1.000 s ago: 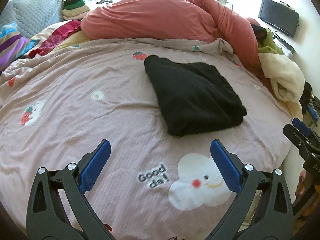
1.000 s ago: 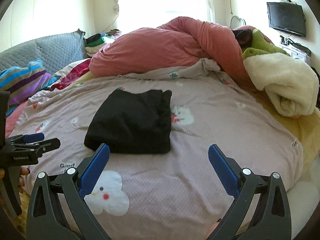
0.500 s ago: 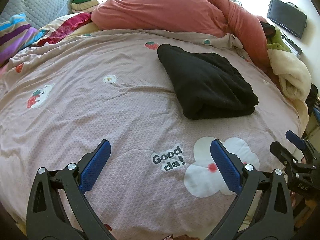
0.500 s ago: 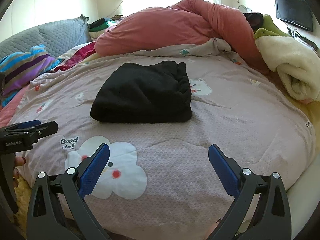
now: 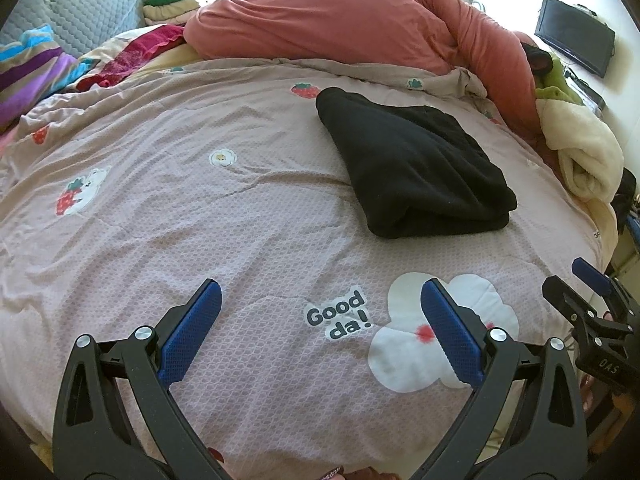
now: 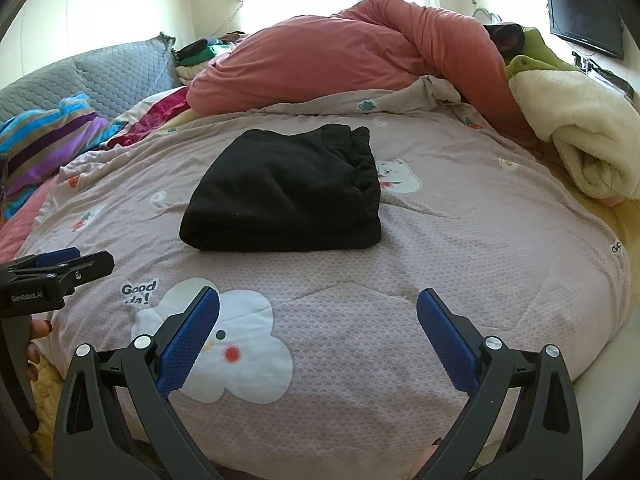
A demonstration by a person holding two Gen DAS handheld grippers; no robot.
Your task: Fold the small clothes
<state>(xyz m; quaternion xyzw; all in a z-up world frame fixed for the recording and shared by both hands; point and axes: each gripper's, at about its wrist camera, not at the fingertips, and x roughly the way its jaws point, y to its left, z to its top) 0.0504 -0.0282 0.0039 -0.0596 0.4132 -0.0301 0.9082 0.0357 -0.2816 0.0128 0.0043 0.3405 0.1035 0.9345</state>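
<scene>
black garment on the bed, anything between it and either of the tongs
Nothing visible. Only bare quilt lies between the folded black garment and the open right tongs; the same holds for the open left tongs.

The striped pillow (image 5: 28, 68) is cut off at the left edge

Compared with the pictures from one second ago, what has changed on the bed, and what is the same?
Both cameras shifted: the black folded garment now looks nearer in the right wrist view. Nothing was gripped or released. The left gripper and right gripper stay open and empty above the pink bedspread; the garment stays folded in the same spot.
</scene>
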